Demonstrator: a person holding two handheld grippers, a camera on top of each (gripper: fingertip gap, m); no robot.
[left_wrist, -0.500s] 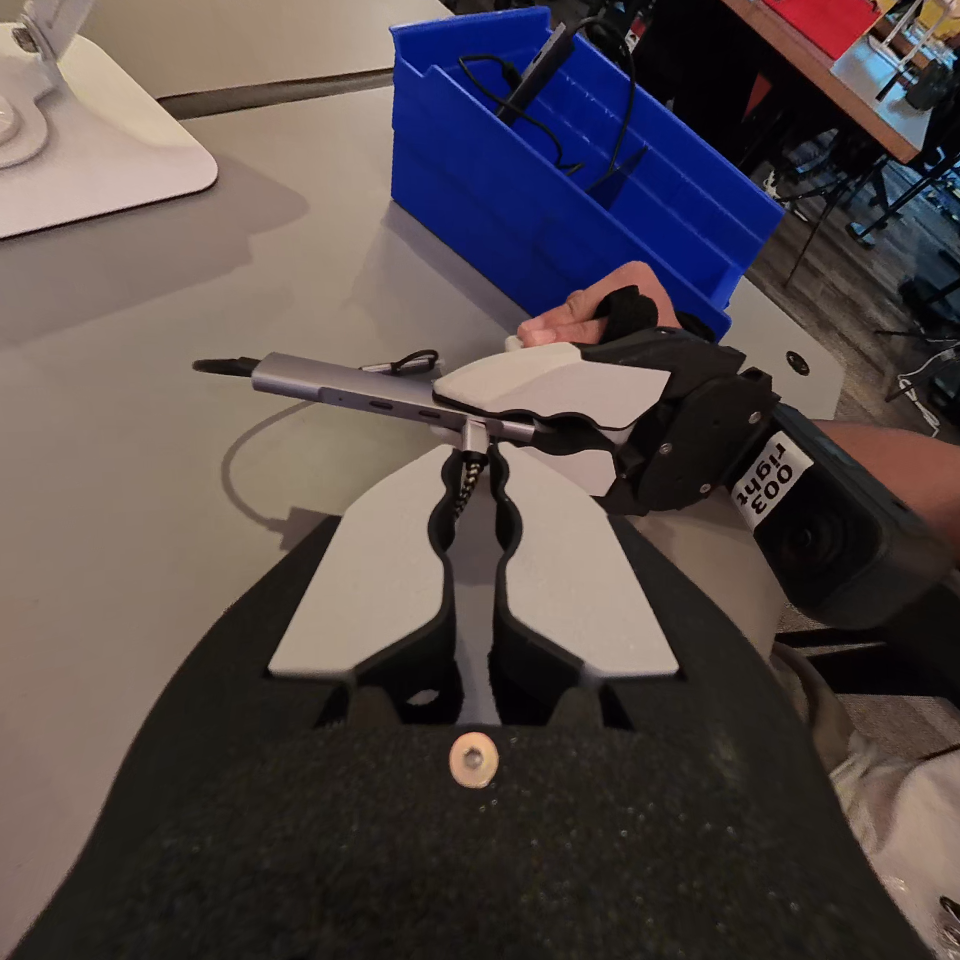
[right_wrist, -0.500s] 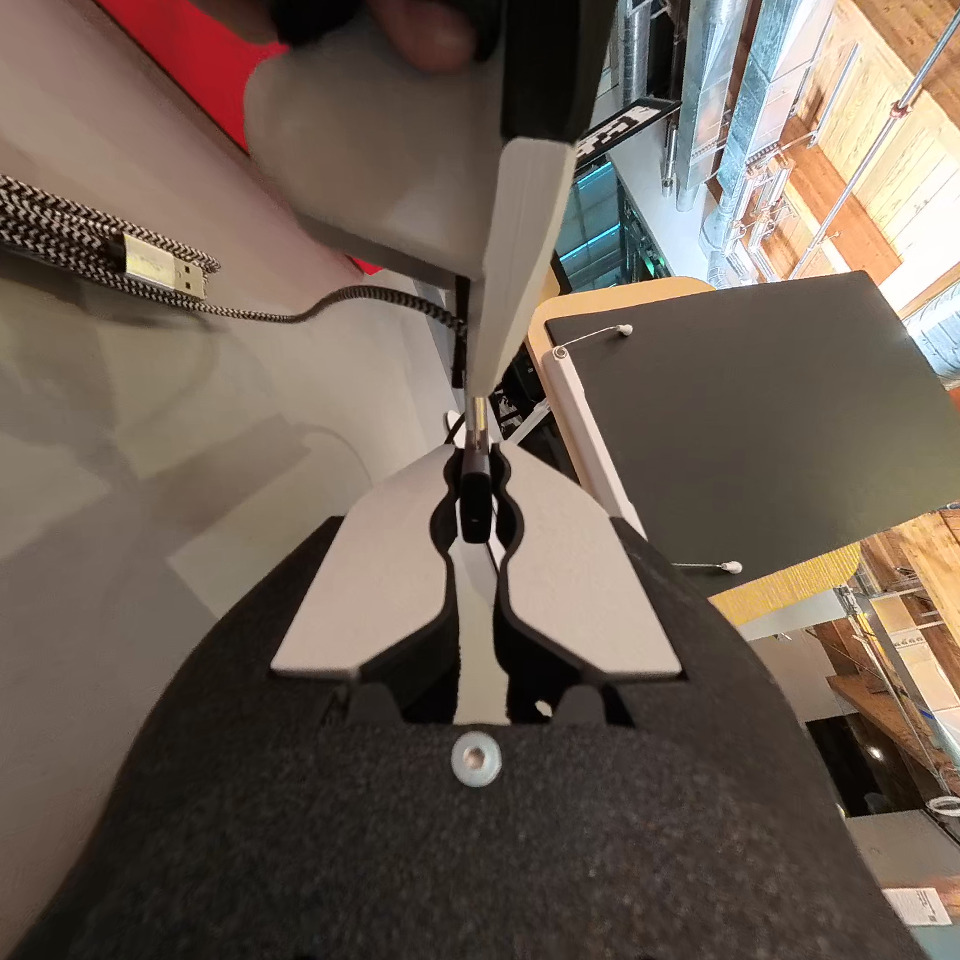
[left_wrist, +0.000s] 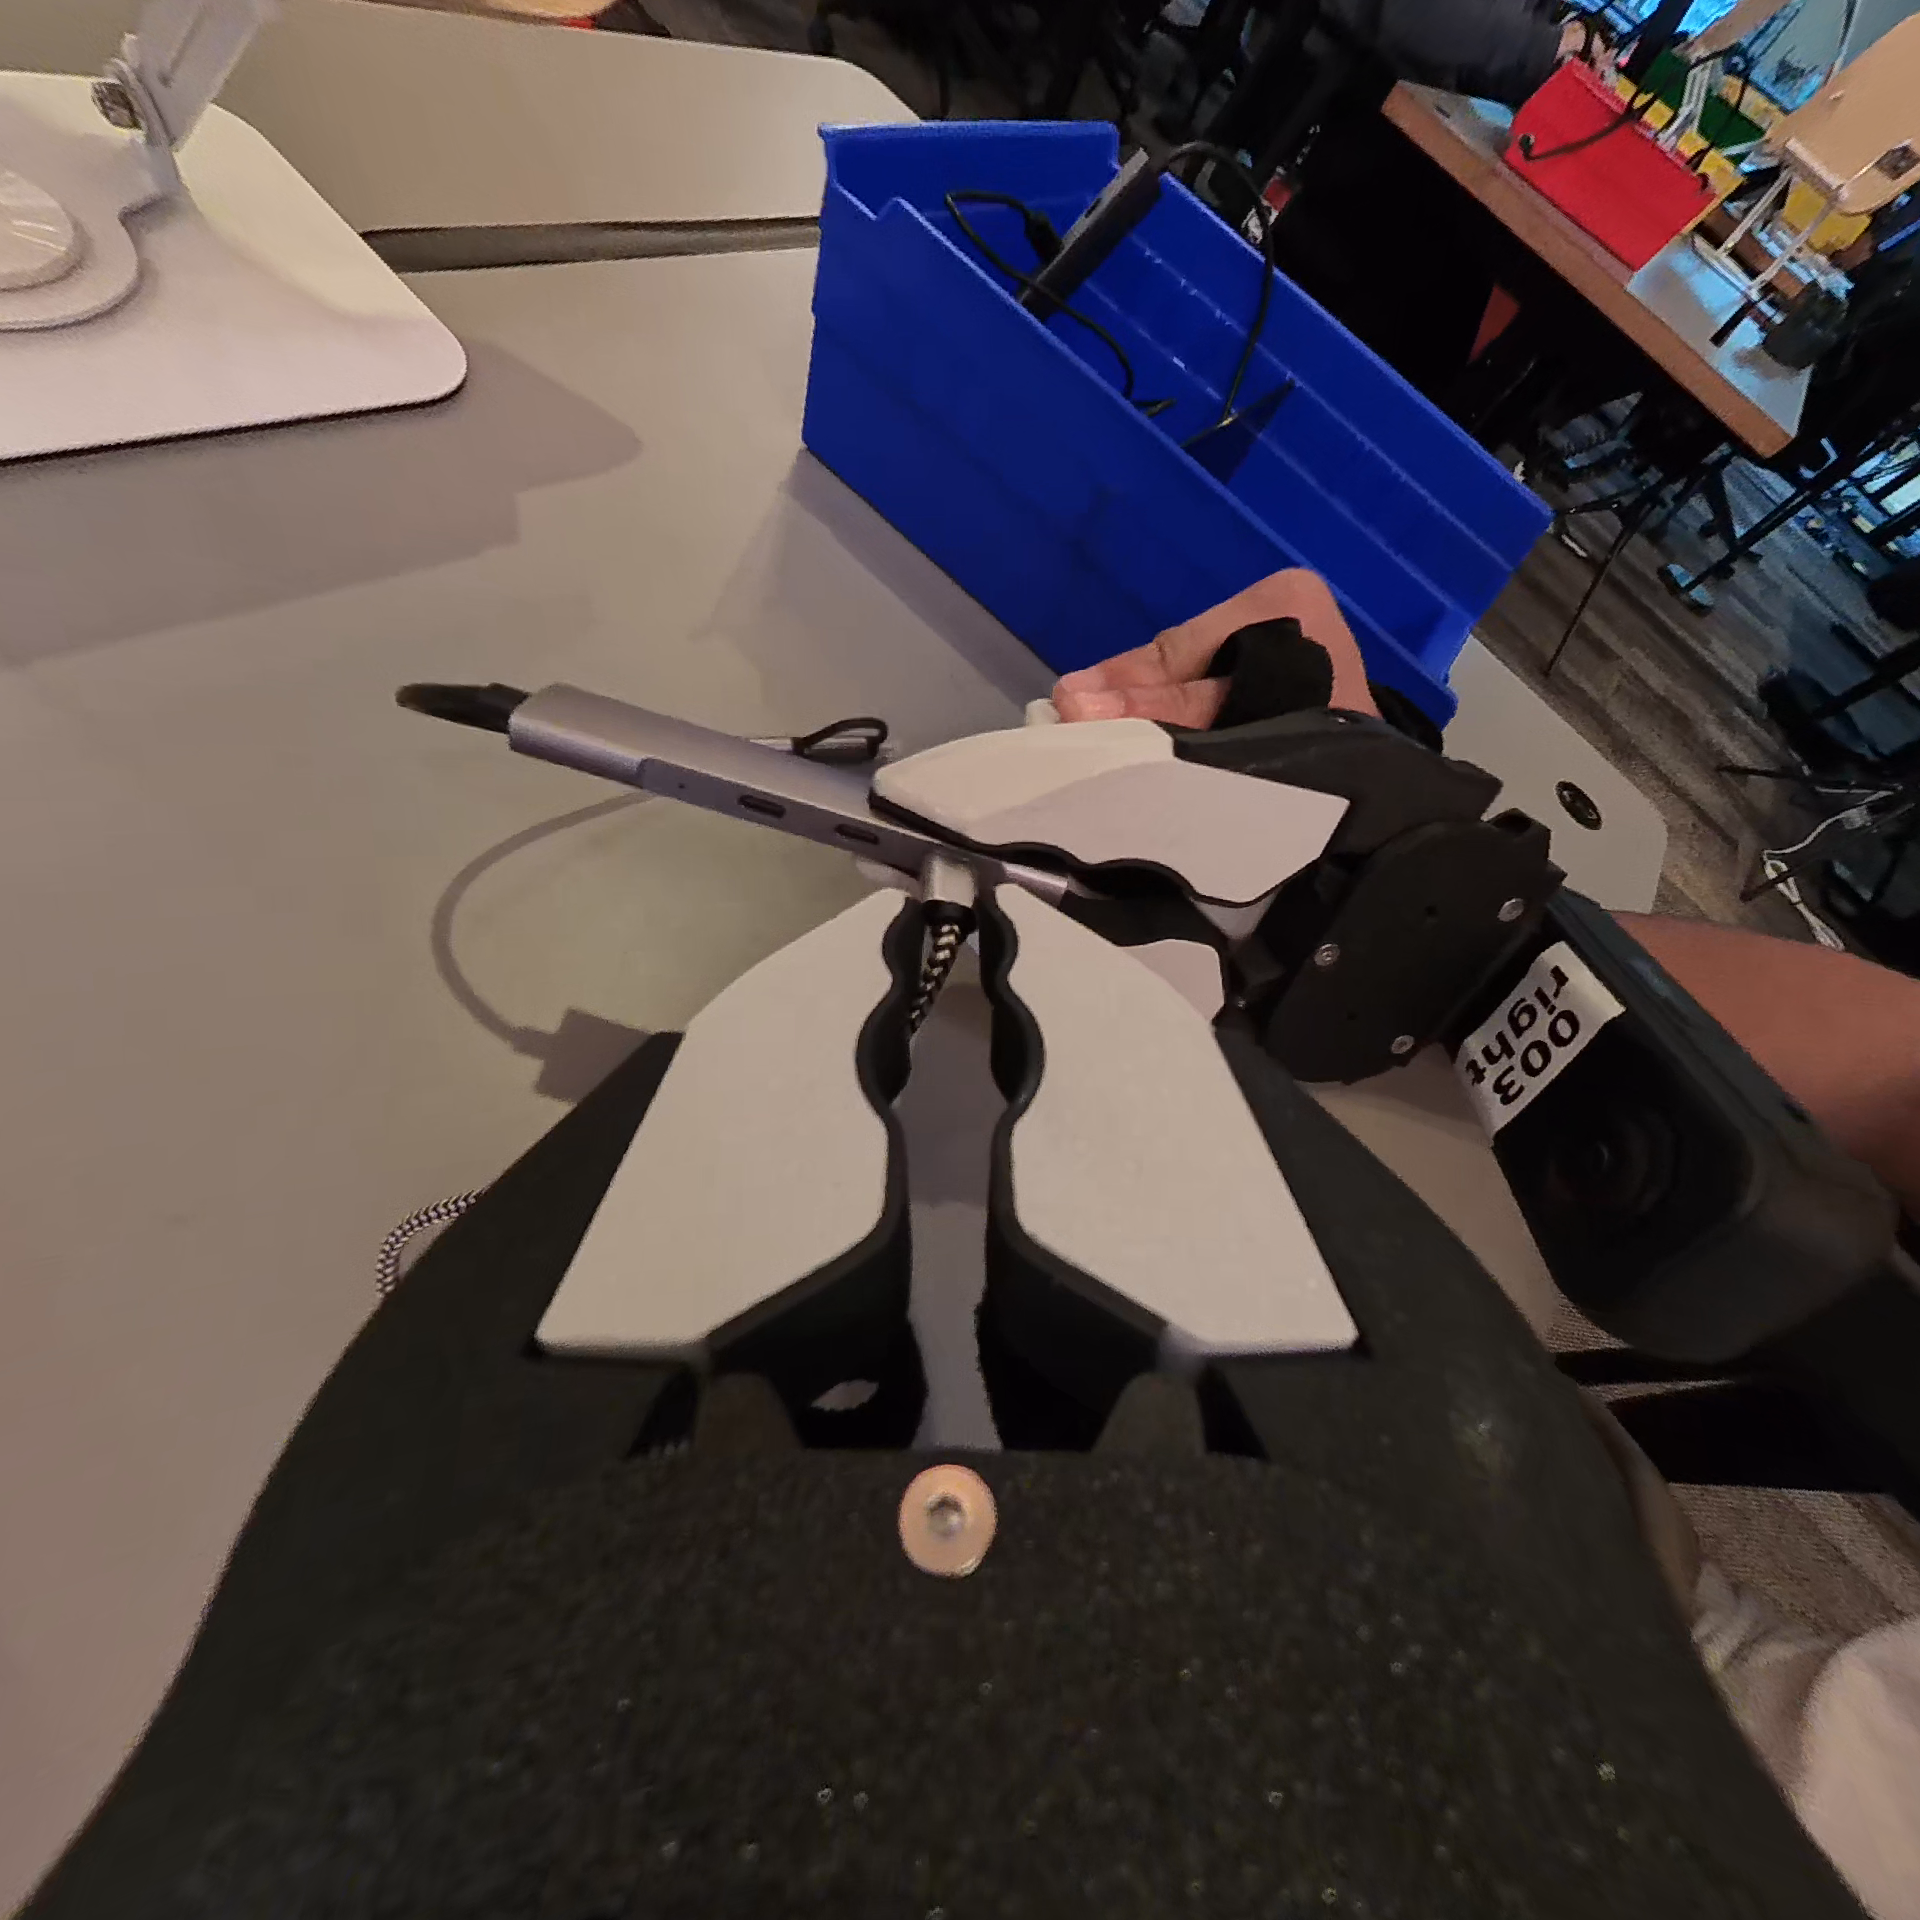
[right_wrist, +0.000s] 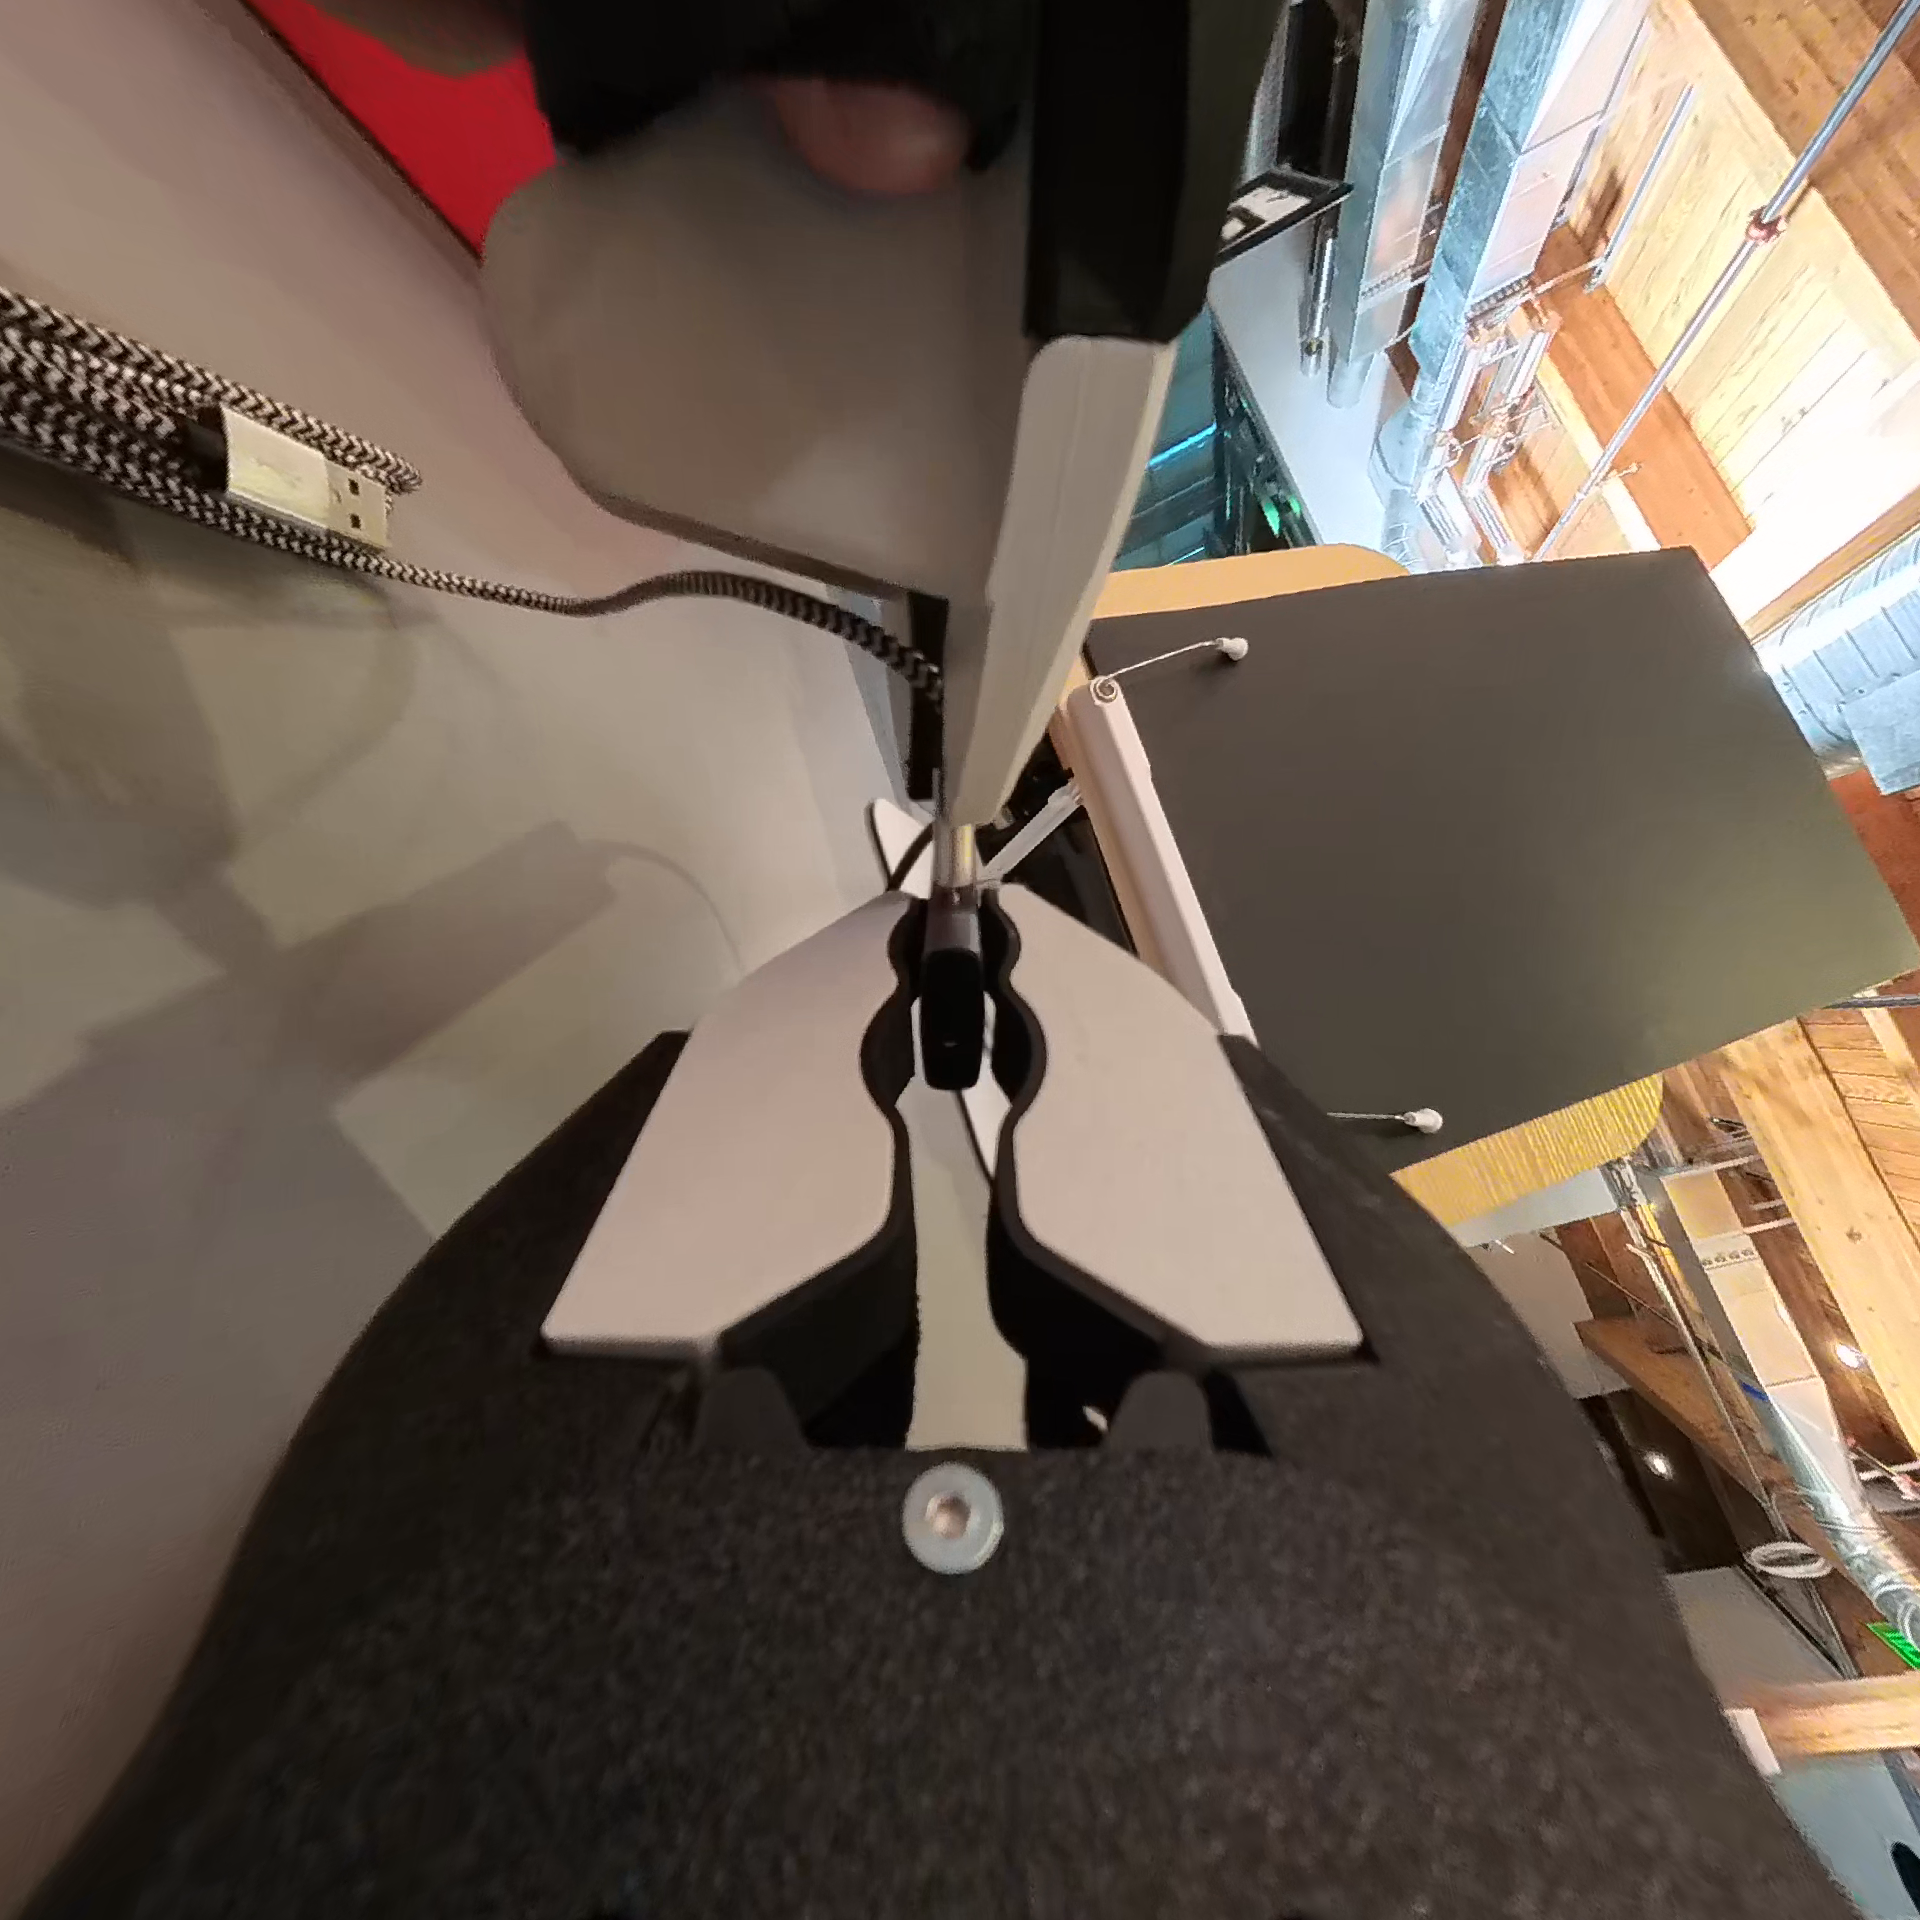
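Grey aluminium hub (left_wrist: 707, 764) is off the table (left_wrist: 312, 831), clamped at one end by the right gripper (left_wrist: 940, 831), long axis running 9-to-3 across the left wrist view. Left gripper (left_wrist: 945, 920) is closed on the braided cable (left_wrist: 935, 961) plug, which meets the hub's side at 12 from its tips, square to that axis. Cable's free USB end (right_wrist: 301, 483) lies on the table. Blue bin (left_wrist: 1091, 436) sits at 1 o'clock.

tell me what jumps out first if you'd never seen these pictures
Two grey grippers meet mid-frame over the grey table: the right gripper clamps a slim grey hub, and the left gripper pinches a braided cable whose metal plug meets the hub's edge. Behind them sits a bright blue bin holding another hub and black cables.
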